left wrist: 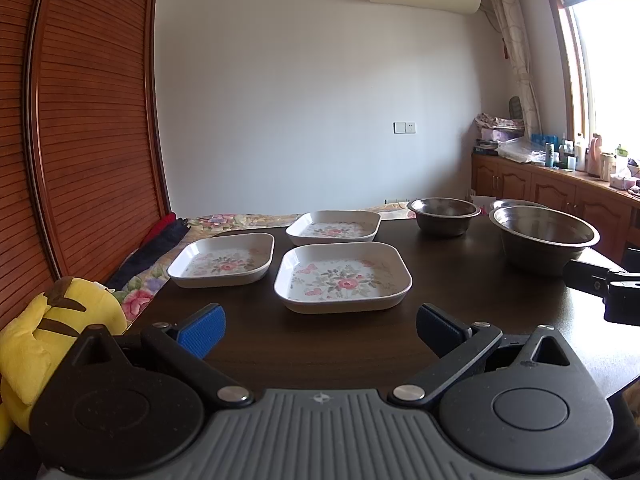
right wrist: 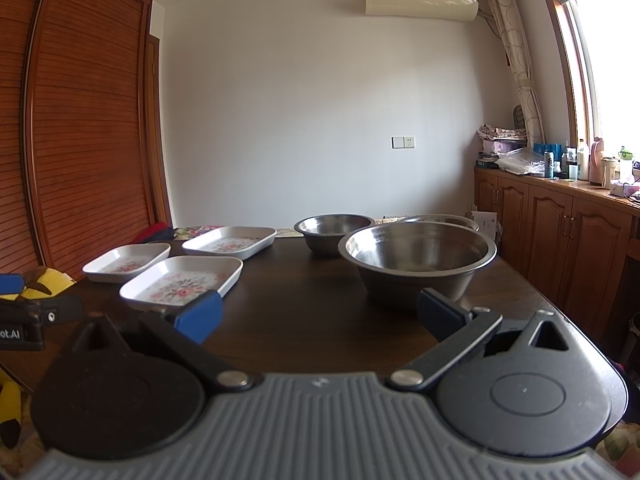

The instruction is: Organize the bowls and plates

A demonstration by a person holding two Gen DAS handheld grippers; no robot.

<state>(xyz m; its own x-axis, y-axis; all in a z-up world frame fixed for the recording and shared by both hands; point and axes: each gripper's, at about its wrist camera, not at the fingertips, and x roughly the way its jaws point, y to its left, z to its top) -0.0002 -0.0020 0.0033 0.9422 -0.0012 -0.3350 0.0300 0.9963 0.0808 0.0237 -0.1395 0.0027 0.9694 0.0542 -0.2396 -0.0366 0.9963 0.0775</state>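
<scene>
**Inspector:** Count the ware on the dark table [left wrist: 328, 344].

**Assistant:** Three square floral plates: the near plate [left wrist: 343, 277], the left plate [left wrist: 222, 261] just beside it, and the far plate [left wrist: 333, 227] behind, all apart from one another. Three steel bowls to the right: the large bowl [right wrist: 418, 259], the small bowl [right wrist: 334, 232] behind it to the left, and a third bowl [right wrist: 440, 219] mostly hidden behind the large one.

**Inspector:** Grippers?

**Assistant:** Left gripper [left wrist: 320, 330] has its jaws spread, empty, low over the near edge, facing the near plate. Right gripper [right wrist: 320, 316] likewise spread and empty, facing the large bowl.

**Inspector:** Edges and room?

**Assistant:** The left plate sits near the table's left edge; a yellow plush toy [left wrist: 52, 336] lies beyond that edge. A bare strip of tabletop runs between plates and bowls, and along the near side
</scene>
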